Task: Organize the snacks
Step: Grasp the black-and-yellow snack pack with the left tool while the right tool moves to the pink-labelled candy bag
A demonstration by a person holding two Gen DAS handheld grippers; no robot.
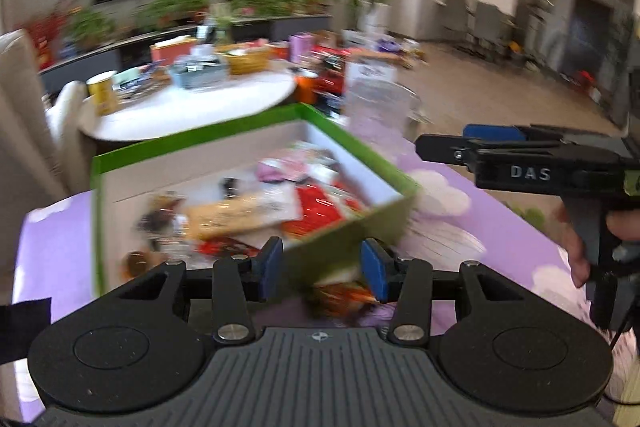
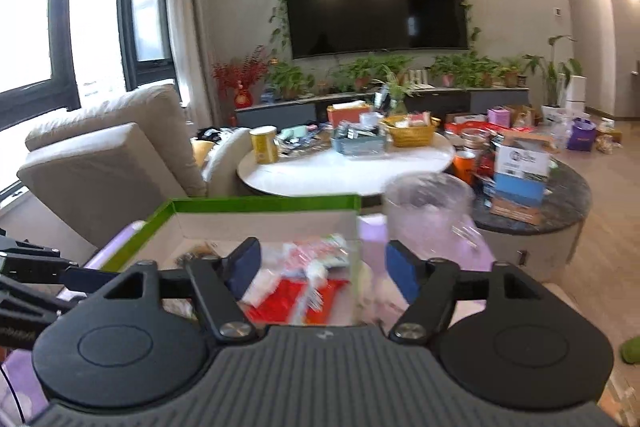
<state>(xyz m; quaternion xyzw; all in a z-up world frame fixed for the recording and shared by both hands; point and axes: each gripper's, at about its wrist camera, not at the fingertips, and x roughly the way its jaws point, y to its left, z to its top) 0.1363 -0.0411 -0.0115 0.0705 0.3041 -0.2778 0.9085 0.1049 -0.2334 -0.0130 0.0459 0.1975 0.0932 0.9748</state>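
A green box with a white inside stands on a purple cloud-print cloth and holds several snack packets, among them a red one and a tan one. My left gripper is open at the box's near corner, above a blurred orange packet lying outside the box. My right gripper hovers to the right of the box, held by a hand. In the right wrist view the right gripper is open over the box, above a red packet. The left gripper shows at the left edge.
A clear plastic jar stands just right of the box. Behind are a round white table with baskets and a yellow can, a beige sofa, and a dark round table carrying cardboard boxes.
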